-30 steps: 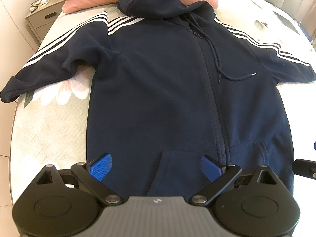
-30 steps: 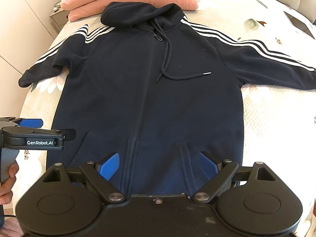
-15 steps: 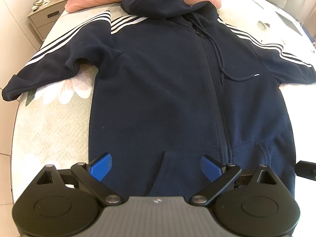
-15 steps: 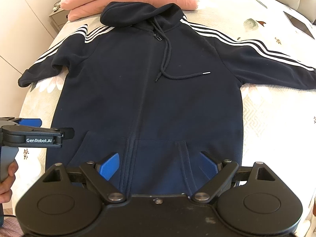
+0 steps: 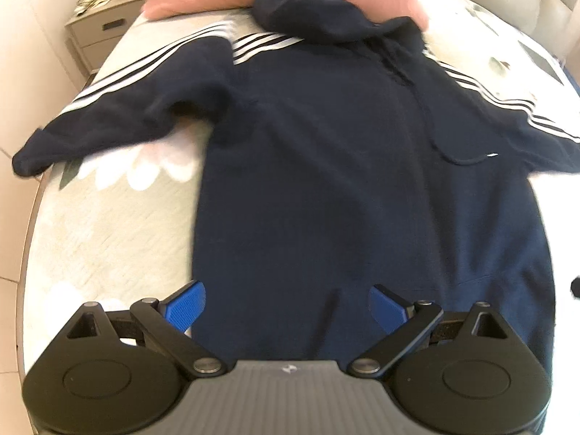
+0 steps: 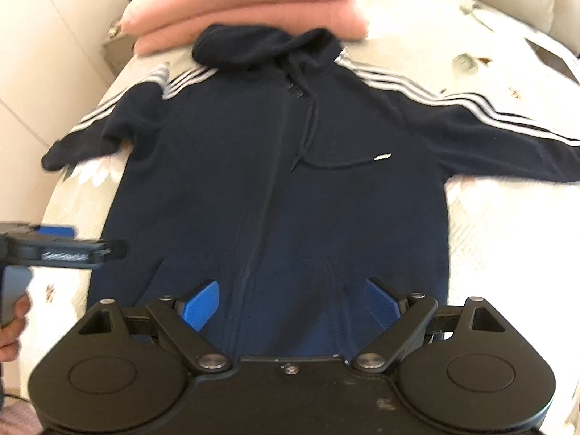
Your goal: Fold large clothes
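A navy zip hoodie (image 5: 344,181) with white sleeve stripes lies flat, front up, on the bed, sleeves spread to both sides; it also shows in the right wrist view (image 6: 290,181). My left gripper (image 5: 286,306) is open and empty, hovering over the hoodie's lower left hem. My right gripper (image 6: 290,302) is open and empty over the front pocket near the hem. The left gripper's side also shows at the left of the right wrist view (image 6: 61,248).
Two pink pillows (image 6: 250,0) are stacked behind the hood. The bed has a pale floral quilt (image 5: 108,224). A nightstand (image 5: 98,32) stands at the far left, and a dark flat item (image 6: 554,58) lies far right on the bed.
Both grippers have moved forward and a little lower over the hoodie's hem, so the hoodie looks larger and blurred. Both stay open.
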Demonstrator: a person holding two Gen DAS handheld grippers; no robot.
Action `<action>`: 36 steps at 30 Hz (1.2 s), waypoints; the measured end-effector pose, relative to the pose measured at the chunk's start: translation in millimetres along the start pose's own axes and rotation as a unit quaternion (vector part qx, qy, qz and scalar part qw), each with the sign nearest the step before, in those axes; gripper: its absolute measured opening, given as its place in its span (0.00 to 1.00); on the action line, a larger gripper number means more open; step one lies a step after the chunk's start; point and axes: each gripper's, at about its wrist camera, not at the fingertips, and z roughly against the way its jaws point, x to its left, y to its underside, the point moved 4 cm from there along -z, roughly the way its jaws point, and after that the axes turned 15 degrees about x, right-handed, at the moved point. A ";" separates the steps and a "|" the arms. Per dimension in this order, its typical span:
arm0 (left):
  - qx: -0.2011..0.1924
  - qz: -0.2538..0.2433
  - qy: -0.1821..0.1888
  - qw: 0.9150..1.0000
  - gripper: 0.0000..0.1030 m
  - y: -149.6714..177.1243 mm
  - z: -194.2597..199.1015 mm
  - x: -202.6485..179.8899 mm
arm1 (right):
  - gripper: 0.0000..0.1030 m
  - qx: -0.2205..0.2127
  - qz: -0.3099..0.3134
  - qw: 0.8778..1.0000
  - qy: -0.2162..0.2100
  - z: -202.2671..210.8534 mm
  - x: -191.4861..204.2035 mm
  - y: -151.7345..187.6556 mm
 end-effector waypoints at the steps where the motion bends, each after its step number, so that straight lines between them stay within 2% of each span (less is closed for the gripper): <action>1: 0.007 0.010 0.007 1.000 0.95 4.5 -6.8 11.4 | 0.99 -0.009 0.003 1.000 0.012 -9.1 -7.9 4.2; 4: 0.025 0.034 0.043 0.998 0.87 21.4 -27.6 44.4 | 0.99 0.006 -0.009 0.999 0.036 -44.8 -35.5 21.6; 5: 0.030 0.038 0.044 0.998 0.84 27.2 -34.1 53.6 | 0.99 0.011 -0.016 0.999 0.038 -55.5 -45.1 27.7; 9: 0.043 0.037 0.030 0.998 0.83 44.1 -53.5 76.8 | 0.99 0.032 -0.028 0.998 0.053 -88.6 -74.8 51.4; 12: 0.045 0.043 0.067 0.996 0.80 50.3 -67.7 83.8 | 0.99 0.045 -0.035 0.996 0.065 -103.5 -90.6 65.8; 13: 0.041 0.045 0.075 0.995 0.80 52.9 -71.4 84.5 | 0.99 0.051 -0.039 0.996 0.066 -108.9 -94.1 69.9; 16: 0.020 0.029 0.067 0.997 0.87 61.2 -74.9 78.2 | 0.99 0.071 -0.044 0.995 0.061 -122.8 -106.2 86.4; 19: 0.007 0.009 0.050 0.999 0.93 66.6 -79.5 68.4 | 1.00 0.040 -0.053 0.998 0.014 -122.1 -119.2 99.8; 21: 0.001 0.002 0.034 0.999 0.90 67.9 -81.5 62.1 | 1.00 0.014 -0.036 0.999 0.004 -122.2 -120.7 107.6; 22: -0.003 -0.002 0.022 1.000 0.86 69.1 -81.1 59.8 | 1.00 -0.006 -0.030 1.000 0.004 -121.3 -119.3 113.5; 23: -0.012 -0.009 0.012 1.000 0.71 69.1 -78.4 58.2 | 1.00 -0.021 -0.030 0.999 0.006 -120.3 -117.7 119.6; 24: -0.023 -0.017 0.011 1.000 0.38 70.2 -73.4 57.4 | 1.00 -0.031 -0.026 0.999 0.009 -118.3 -115.2 125.7; 25: -0.038 -0.023 0.021 0.999 0.20 70.7 -66.2 57.3 | 1.00 -0.029 -0.020 0.999 0.012 -118.6 -112.9 127.3; 26: -0.049 -0.019 0.051 0.997 0.07 70.6 -61.1 59.9 | 0.99 -0.020 -0.020 1.000 0.011 -119.0 -115.3 125.0; 28: -0.063 0.002 0.105 0.993 0.06 73.4 -53.1 64.9 | 0.40 -0.029 -0.029 0.999 -0.003 -107.1 -112.0 122.6; 29: -0.068 0.008 0.107 0.992 0.06 75.4 -49.2 67.1 | 0.07 -0.047 -0.033 0.998 0.003 -97.9 -110.8 123.5; 32: -0.056 0.035 0.072 0.995 0.05 80.3 -47.4 75.7 | 0.05 -0.074 -0.033 0.997 0.014 -76.4 -108.1 133.8; 34: -0.024 0.060 0.060 0.996 0.03 82.0 -61.7 84.5 | 0.04 -0.050 -0.049 0.997 0.032 -84.1 -115.2 140.1; 36: -0.007 0.076 0.066 0.995 0.04 87.6 -74.4 91.8 | 0.05 -0.021 -0.077 0.997 0.021 -100.1 -125.9 141.9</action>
